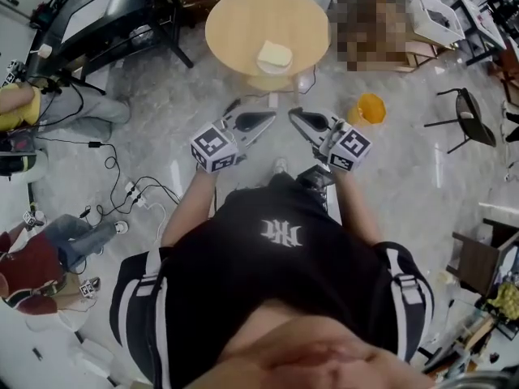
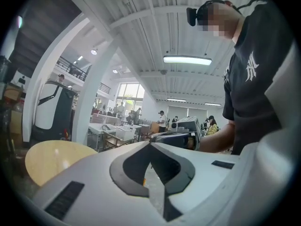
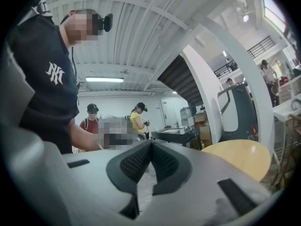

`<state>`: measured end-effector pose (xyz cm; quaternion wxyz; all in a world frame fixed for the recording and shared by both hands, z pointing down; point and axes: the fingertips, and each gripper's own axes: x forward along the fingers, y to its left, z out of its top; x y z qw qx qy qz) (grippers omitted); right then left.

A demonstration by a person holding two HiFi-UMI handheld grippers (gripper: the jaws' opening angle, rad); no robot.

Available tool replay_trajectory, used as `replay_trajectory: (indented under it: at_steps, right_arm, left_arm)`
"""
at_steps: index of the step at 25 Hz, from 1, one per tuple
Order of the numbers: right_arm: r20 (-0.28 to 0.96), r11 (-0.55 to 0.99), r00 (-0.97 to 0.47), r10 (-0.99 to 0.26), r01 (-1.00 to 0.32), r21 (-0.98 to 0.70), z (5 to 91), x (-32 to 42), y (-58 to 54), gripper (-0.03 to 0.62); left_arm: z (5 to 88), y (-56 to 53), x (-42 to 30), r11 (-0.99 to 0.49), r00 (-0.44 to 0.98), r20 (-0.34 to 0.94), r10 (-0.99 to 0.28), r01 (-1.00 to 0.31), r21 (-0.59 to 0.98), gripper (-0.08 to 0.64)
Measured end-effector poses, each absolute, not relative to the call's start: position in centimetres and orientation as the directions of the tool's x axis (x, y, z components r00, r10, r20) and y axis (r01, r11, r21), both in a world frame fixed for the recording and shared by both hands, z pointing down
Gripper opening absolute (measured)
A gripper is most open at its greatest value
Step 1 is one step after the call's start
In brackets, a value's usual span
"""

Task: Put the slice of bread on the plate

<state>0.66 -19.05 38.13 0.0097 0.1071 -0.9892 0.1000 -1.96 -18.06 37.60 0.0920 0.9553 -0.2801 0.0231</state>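
A pale square slice of bread lies on the round wooden table, ahead of me. Just this side of it, at the table's near rim, sits what looks like a cream plate. My left gripper and right gripper are held level in front of my chest, short of the table, tips turned toward each other. Both are shut with nothing between the jaws. The left gripper view shows the table at its left and the right gripper view shows the table at its right. Bread and plate appear in neither.
An orange object lies on the floor right of the table. A black chair stands further right. Cables trail over the floor at left, near a seated person. Desks and machines line the room's far side.
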Motion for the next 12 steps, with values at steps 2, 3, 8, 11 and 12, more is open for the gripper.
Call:
replay_trajectory:
  at_steps: [2, 3, 8, 11, 12]
  right_arm:
    - [0.051, 0.953, -0.975, -0.218, -0.224, -0.204, 38.4, 0.7, -17.4, -0.002]
    - [0.057, 0.951, -0.973, -0.222, -0.229, -0.208, 38.5, 0.8, -16.5, -0.003]
    - [0.088, 0.937, -0.964, -0.25, -0.264, -0.228, 40.0, 1.5, -12.7, -0.003]
    - [0.099, 0.939, -0.964, -0.247, -0.263, -0.221, 40.7, 1.0, -10.6, -0.002]
    - [0.097, 0.943, -0.967, -0.237, -0.253, -0.217, 40.7, 0.7, -10.0, -0.003]
  left_arm:
    - [38.1, -16.4, -2.2, -0.821, 0.842, 0.093, -0.532, -0.539, 0.189, 0.012]
    - [38.4, -15.5, -2.2, -0.819, 0.843, 0.093, -0.53, -0.537, 0.2, 0.012]
    - [40.1, -11.3, -1.7, -0.822, 0.854, 0.085, -0.513, -0.518, 0.238, 0.012]
    - [40.9, -9.1, -2.3, -0.813, 0.848, 0.082, -0.524, -0.527, 0.249, 0.012]
    - [41.0, -8.4, -2.6, -0.808, 0.843, 0.083, -0.531, -0.533, 0.25, 0.012]
